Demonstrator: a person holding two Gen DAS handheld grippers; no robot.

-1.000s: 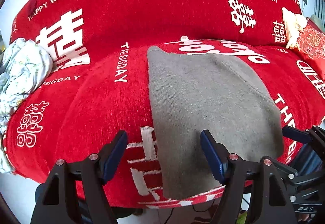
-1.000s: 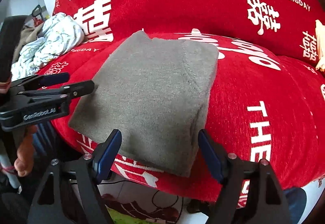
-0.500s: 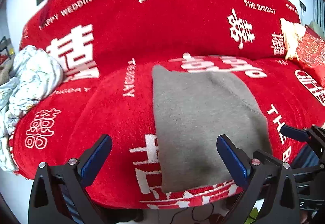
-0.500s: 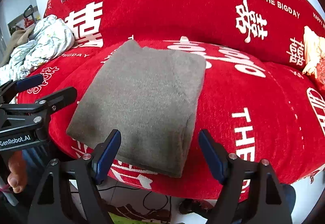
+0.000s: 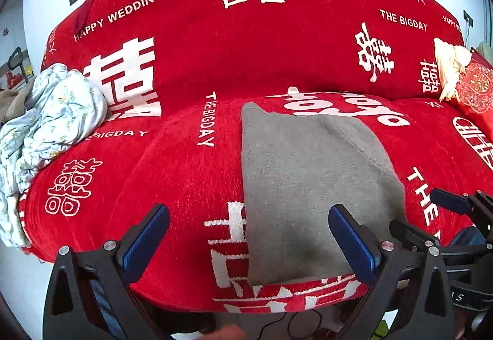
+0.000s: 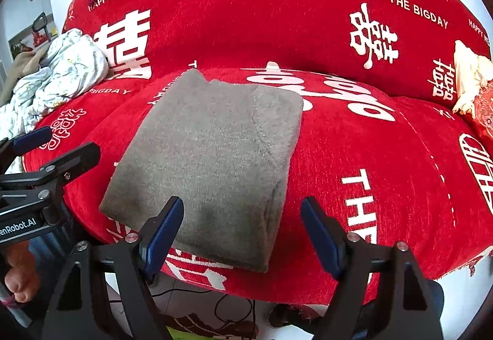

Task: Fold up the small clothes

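A grey knitted garment (image 5: 308, 183) (image 6: 209, 161) lies folded into a flat rectangle on the red sofa seat (image 5: 154, 180) (image 6: 354, 155), its near edge at the seat's front. My left gripper (image 5: 248, 235) hovers above that near edge, open wide, nothing between its blue pads. My right gripper (image 6: 242, 230) hangs over the garment's near right corner, open and empty too. Each gripper shows at the edge of the other's view: the right gripper (image 5: 456, 210), the left gripper (image 6: 40, 161).
A crumpled pale floral cloth (image 5: 49, 124) (image 6: 58, 75) is piled at the sofa's left end. A cream item and a red embroidered cushion (image 5: 471, 84) sit at the right end. Cables and shoes lie on the floor (image 6: 200, 309) below the seat's front.
The left gripper's jaws have spread much wider and it has drawn back and up from the garment. The right gripper has barely shifted.
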